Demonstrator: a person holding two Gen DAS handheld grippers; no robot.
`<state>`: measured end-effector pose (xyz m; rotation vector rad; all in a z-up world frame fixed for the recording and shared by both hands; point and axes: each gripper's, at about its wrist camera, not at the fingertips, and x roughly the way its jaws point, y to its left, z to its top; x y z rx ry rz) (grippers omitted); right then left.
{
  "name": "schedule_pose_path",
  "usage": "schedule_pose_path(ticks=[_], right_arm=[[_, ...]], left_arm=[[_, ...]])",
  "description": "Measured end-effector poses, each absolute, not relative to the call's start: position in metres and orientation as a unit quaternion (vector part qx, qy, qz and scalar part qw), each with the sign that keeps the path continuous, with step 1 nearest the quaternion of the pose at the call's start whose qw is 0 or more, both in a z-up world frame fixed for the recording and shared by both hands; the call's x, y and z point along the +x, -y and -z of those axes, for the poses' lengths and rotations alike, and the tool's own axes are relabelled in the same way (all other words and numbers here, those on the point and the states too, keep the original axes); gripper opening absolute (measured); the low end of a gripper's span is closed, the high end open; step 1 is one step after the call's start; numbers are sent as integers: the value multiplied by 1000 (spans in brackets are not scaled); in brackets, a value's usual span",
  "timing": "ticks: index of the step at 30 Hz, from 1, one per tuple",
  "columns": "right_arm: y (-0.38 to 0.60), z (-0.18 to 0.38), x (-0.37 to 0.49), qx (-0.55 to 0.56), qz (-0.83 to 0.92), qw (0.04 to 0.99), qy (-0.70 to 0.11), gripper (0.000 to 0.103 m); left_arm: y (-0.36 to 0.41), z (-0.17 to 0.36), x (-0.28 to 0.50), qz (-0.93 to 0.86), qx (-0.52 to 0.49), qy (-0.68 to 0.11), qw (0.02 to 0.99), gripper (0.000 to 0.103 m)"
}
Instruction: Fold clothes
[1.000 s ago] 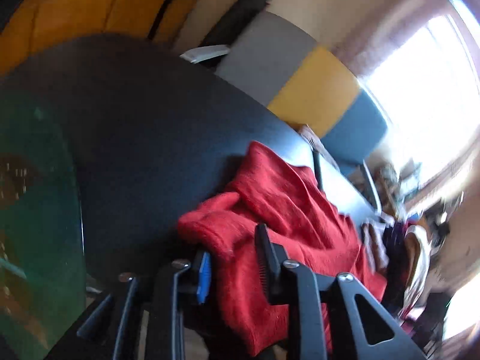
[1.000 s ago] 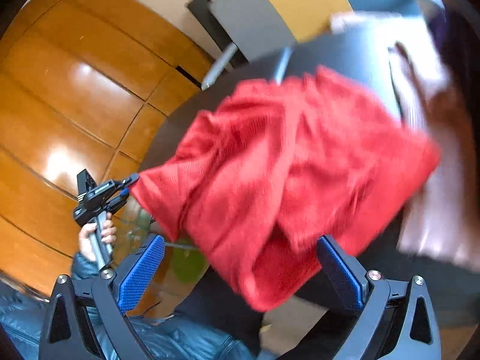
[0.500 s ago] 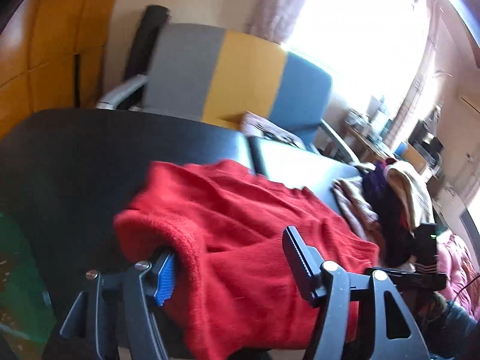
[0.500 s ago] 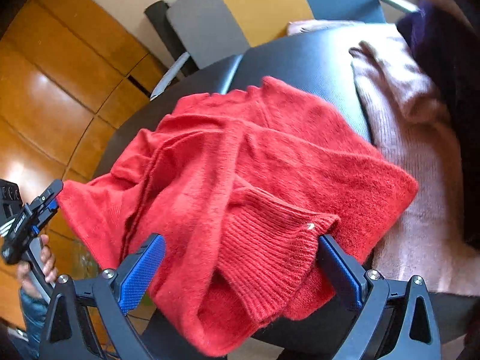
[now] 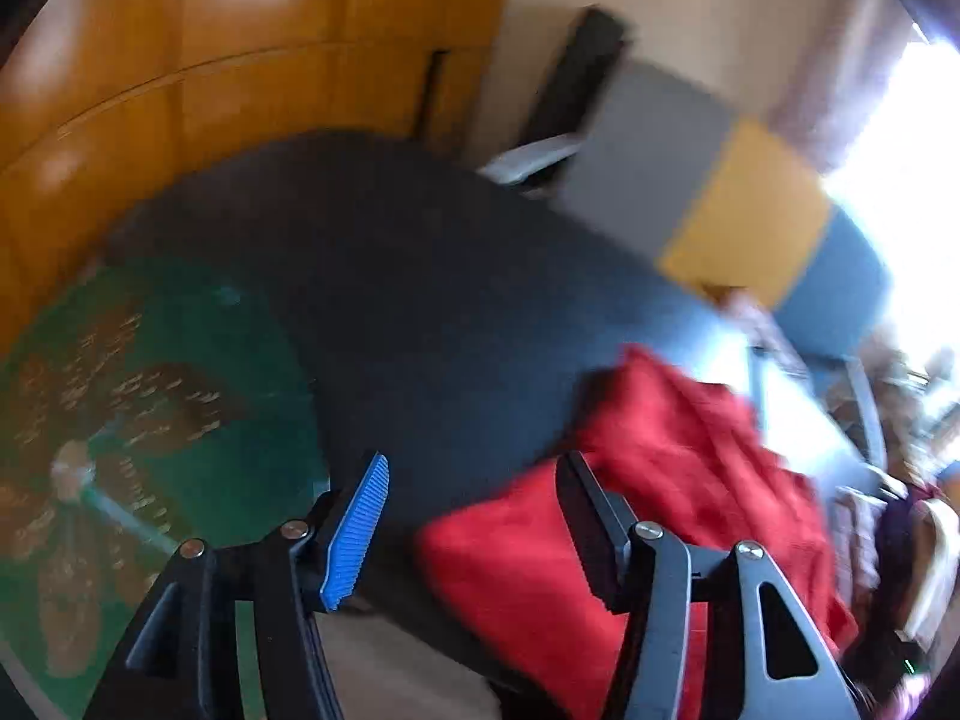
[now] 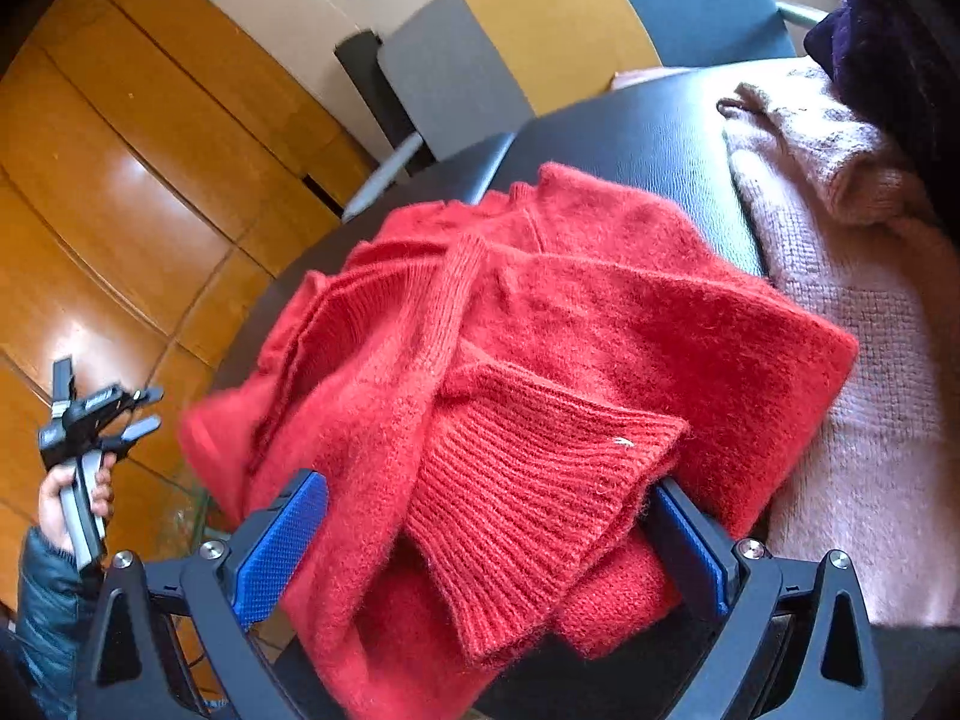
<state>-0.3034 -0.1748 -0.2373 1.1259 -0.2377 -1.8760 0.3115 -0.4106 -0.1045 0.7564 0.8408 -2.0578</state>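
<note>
On the black table the red sweater lies bunched, half-folded, one ribbed sleeve cuff flopped across the front at about 6 o'clock from its middle. Pink knit lies just beside it at 3 o'clock, touching its right edge; dark clothes pile at 1 o'clock.

Right gripper: jaws spread wide, cuff and sweater edge lie between them, the blue pads do not look pressed on the cloth. Not gripping, as far as I can judge.

Left gripper: its jaws have just been opening, then closing a little; spread now, nothing between them, bare table in the gap. The sweater's left corner sits behind its right finger, at about 3 o'clock of the gap. Seen from the right wrist, it is held off the table's left edge at 9 o'clock, in a hand with a dark sleeve. Blurred frame.

Step, my judgement: a release between folds; sweater roughly gathered, not squared. Task early, other garments not folded.

Next move calls for: right jaws closing on the cuff or hem, left returning to the loose left corner, then laying the sleeve flat inward. Risk: thick fuzzy knit bunches, grabbing two layers.
</note>
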Motion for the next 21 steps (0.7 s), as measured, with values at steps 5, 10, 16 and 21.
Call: schedule_pose_path(ticks=[5, 10, 16, 21], right_arm=[[177, 237, -306, 447, 765, 455, 93, 103], [170, 238, -310, 442, 761, 463, 102, 103], [163, 239, -311, 437, 760, 471, 98, 103], [162, 239, -308, 431, 761, 473, 101, 103]], left_arm=[[338, 97, 214, 889, 337, -223, 213, 61], [295, 126, 120, 889, 406, -177, 114, 61], [293, 167, 55, 863, 474, -152, 91, 60], [300, 192, 53, 847, 506, -142, 71, 19]])
